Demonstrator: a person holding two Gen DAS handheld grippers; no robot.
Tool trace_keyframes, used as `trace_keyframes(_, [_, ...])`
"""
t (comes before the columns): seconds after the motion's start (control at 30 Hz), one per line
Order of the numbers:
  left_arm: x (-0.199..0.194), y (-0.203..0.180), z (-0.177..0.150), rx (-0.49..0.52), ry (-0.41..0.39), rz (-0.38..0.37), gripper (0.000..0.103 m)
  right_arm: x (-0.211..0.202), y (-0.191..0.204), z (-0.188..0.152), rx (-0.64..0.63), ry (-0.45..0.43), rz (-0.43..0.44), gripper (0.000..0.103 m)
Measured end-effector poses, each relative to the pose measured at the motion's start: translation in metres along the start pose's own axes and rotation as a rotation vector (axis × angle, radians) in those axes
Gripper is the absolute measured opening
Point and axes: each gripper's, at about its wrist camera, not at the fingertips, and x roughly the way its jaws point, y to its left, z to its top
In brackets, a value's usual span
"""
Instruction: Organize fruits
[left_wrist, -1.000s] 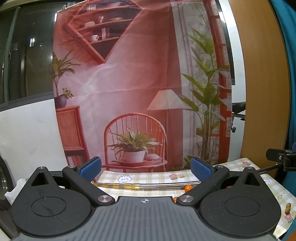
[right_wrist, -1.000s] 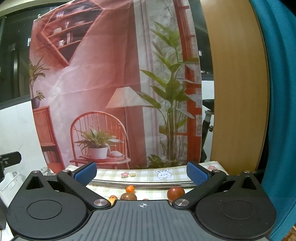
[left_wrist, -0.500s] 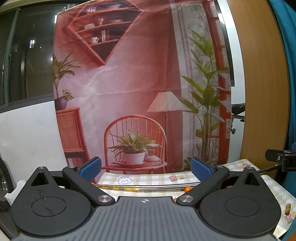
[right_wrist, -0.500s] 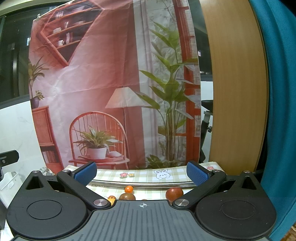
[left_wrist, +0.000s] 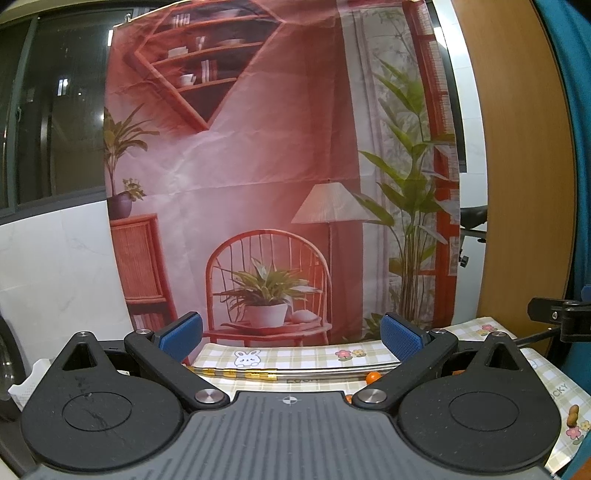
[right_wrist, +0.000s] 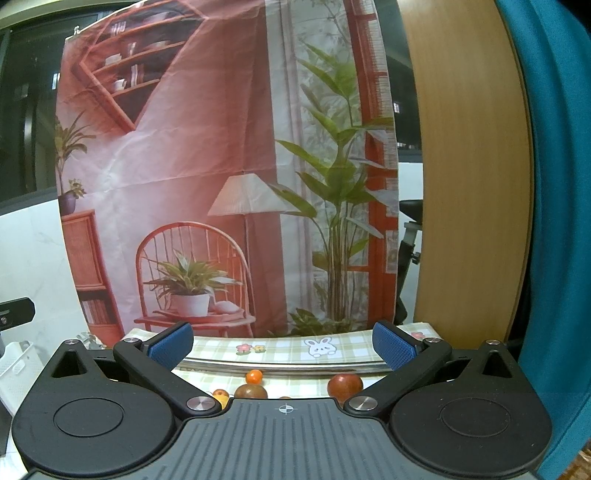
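Tilting both spread, empty tools, left tool (left_wrist: 290, 334) and right tool (right_wrist: 282, 343), downward is advised; fruits (right_wrist: 344, 384) at 6 o'clock are barely seen.

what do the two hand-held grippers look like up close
Both match: the left hand-held gripper and right hand-held gripper have black plastic bodies, a ribbed grey centre plate with a crosshair mark, two round black discs, silver pivot screws, and angled black fingers tipped with textured blue pads. No cables or sleeves show.
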Motion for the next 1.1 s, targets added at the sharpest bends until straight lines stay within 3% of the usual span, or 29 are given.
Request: trace_keyframes(1.1, [0.0002,0.0000,-0.0013,0.001,0.003,-0.003,0.103,-0.0023,-0.0030,0.0004,0.001,0.001,-0.005,0.103])
